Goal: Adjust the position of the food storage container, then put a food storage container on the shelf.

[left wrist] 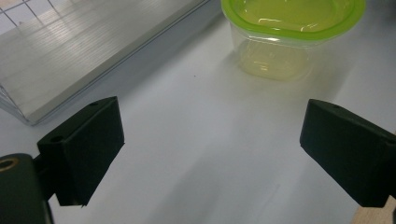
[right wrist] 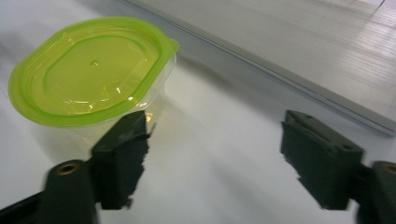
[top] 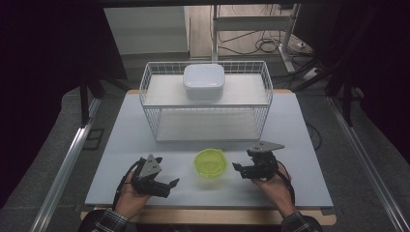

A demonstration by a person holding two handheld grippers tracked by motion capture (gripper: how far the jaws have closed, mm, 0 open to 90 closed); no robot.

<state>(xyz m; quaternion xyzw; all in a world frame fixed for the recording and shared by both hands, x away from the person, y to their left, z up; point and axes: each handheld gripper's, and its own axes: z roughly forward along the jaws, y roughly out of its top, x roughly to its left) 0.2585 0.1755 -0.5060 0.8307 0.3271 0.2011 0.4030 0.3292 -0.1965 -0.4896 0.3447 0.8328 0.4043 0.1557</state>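
A clear tub with a yellow-green lid [top: 211, 162] stands on the white mat [top: 145, 145], near the front and between my two grippers. My left gripper [top: 170, 185] lies to the tub's left, held in a hand; its jaws are open with nothing between them. In the left gripper view the tub [left wrist: 289, 32] sits ahead and to the right of my left gripper [left wrist: 212, 149]. My right gripper [top: 239, 169] is just right of the tub and open. In the right gripper view the tub [right wrist: 93, 70] stands beside the left jaw and outside the gap of my right gripper [right wrist: 217, 158].
A white wire rack [top: 145, 82] with two shelves stands at the back of the mat. A white lidded box [top: 203, 81] rests on its upper shelf. The rack's lower board [left wrist: 70, 51] [right wrist: 327, 51] lies close ahead of both grippers. The mat's front edge runs just below the hands.
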